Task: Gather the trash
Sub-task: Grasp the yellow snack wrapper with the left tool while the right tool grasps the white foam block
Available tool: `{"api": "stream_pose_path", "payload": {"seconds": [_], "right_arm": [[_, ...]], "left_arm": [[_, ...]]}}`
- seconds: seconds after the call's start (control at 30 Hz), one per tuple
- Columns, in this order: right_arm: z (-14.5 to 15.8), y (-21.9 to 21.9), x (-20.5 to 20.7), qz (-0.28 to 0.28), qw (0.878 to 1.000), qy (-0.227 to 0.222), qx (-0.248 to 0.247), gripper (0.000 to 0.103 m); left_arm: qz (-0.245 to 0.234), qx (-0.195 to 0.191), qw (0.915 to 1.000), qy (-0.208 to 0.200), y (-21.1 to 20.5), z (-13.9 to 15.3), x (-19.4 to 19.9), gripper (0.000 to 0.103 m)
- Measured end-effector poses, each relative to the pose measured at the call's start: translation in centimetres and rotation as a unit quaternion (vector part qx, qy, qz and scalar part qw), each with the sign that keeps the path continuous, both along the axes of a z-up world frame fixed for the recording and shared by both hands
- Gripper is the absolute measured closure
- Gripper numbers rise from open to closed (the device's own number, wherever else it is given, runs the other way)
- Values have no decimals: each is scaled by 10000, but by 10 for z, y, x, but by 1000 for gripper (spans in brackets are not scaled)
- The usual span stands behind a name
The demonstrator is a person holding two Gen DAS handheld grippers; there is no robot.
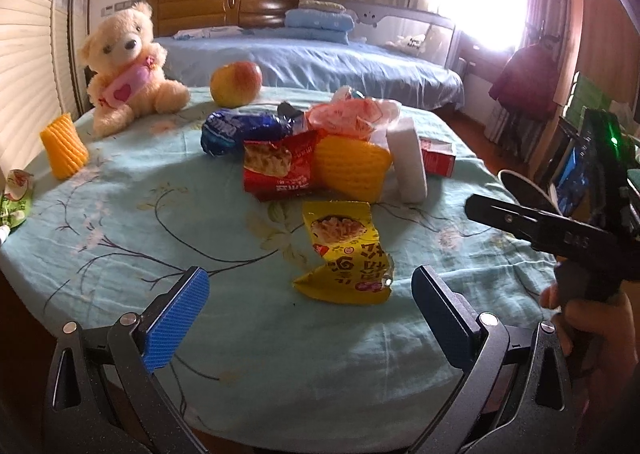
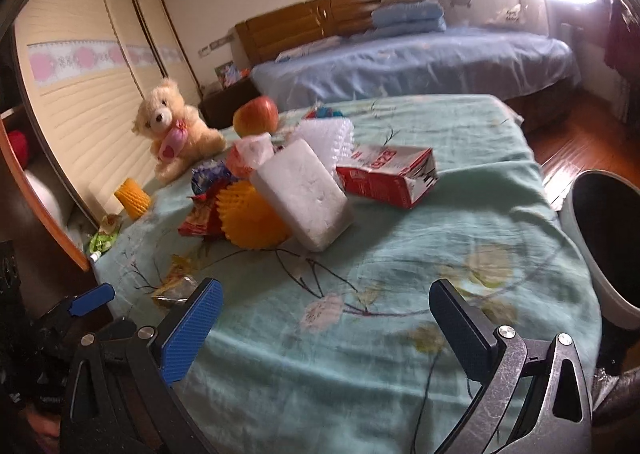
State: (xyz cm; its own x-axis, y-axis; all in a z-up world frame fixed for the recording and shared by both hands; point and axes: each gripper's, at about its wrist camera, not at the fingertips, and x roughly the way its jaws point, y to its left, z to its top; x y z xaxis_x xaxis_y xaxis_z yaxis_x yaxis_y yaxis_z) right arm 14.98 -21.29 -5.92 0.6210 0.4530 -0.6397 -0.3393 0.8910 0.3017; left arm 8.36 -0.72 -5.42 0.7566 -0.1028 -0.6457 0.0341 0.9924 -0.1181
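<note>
Both the left gripper (image 1: 306, 308) and the right gripper (image 2: 326, 320) are hovering with fingers spread wide and holding nothing over the floral tablecloth (image 1: 120, 222), where a yellow snack wrapper (image 1: 346, 250) is lying just ahead of the left one, near the red wrapper (image 1: 276, 168), white foam block (image 2: 304, 194) and red carton (image 2: 390, 174), the bin (image 2: 604, 238) standing at the right edge.

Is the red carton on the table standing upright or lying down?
Lying down: the red carton rests on its long side on the tablecloth, behind the white foam block.
</note>
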Motion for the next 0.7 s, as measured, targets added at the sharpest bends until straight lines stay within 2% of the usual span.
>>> {"api": "stream_pose_path", "payload": {"seconds": [0.17, 0.37, 0.5, 0.57, 0.6, 0.67, 0.7], "right_arm": [[-8, 4, 23, 176, 9996, 204, -39, 2], [-9, 15, 50, 405, 9986, 303, -147, 15], [-12, 27, 67, 592, 9973, 380, -213, 25], [-15, 33, 75, 653, 9967, 425, -240, 27], [-16, 34, 77, 673, 9965, 436, -237, 28], [-18, 38, 82, 728, 9960, 462, -253, 34], [-19, 41, 83, 756, 9956, 475, -273, 44]], "left_arm": [[-25, -24, 9999, 100, 0, -6, 14, 6], [-146, -117, 9994, 291, 0, -14, 28, 20], [-282, -221, 9986, 392, 0, -18, 36, 39], [-372, -329, 9978, 448, -1, -20, 39, 49], [-421, -378, 9973, 477, -2, -21, 41, 57], [-498, -419, 9967, 487, -3, -22, 43, 64], [-528, -409, 9966, 486, -4, -22, 43, 72]]}}
